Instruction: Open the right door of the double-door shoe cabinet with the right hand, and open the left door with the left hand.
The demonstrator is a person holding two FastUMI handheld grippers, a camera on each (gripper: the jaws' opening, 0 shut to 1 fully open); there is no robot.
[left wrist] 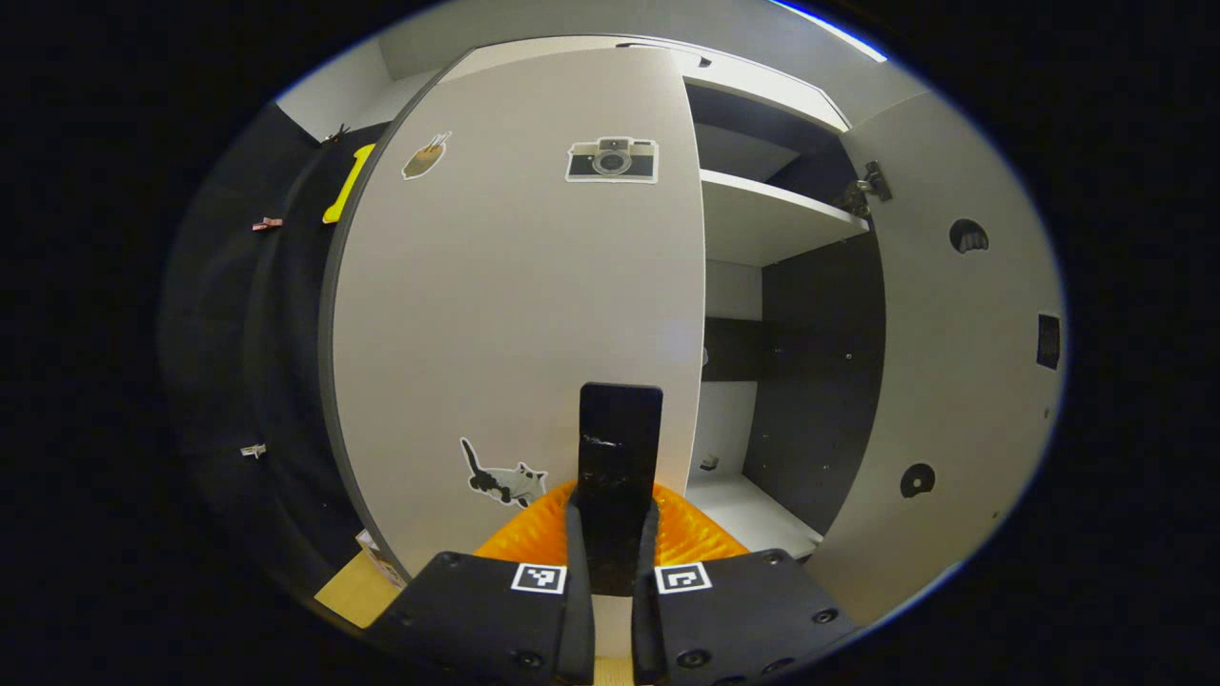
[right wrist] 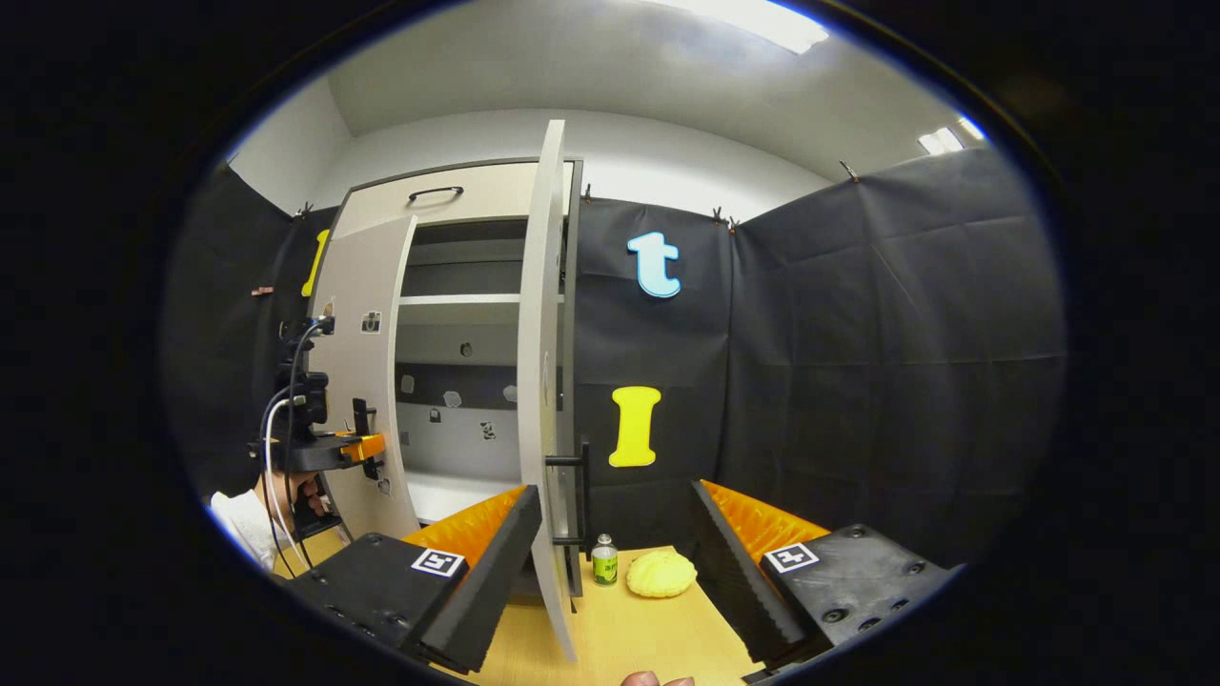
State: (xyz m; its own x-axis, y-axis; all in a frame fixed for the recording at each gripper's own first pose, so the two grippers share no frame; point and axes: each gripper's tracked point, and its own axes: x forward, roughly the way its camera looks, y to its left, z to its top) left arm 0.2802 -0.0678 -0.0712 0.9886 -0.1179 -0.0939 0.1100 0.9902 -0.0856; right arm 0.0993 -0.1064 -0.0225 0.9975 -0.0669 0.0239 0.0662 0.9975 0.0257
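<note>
Bottle (right wrist: 603, 560) and bun (right wrist: 660, 575) beside right door (right wrist: 541, 381).

Left door (left wrist: 515, 286): pale grey, dark edge; camera sticker (left wrist: 612, 159) at 12 o'clock, black-white cat sticker (left wrist: 500, 479) at 6. Black handle (left wrist: 620, 448). Cabinet interior (left wrist: 815, 372): dark panels, white shelves. Worktop (right wrist: 639, 629): light wood. Bottle (right wrist: 604, 560): green label. Yellow bun-like object (right wrist: 661, 575).

We see a small green-labelled bottle (right wrist: 604, 559) standing just beside a yellow bun-shaped thing (right wrist: 661, 574) on the wooden table (right wrist: 629, 638)
</note>
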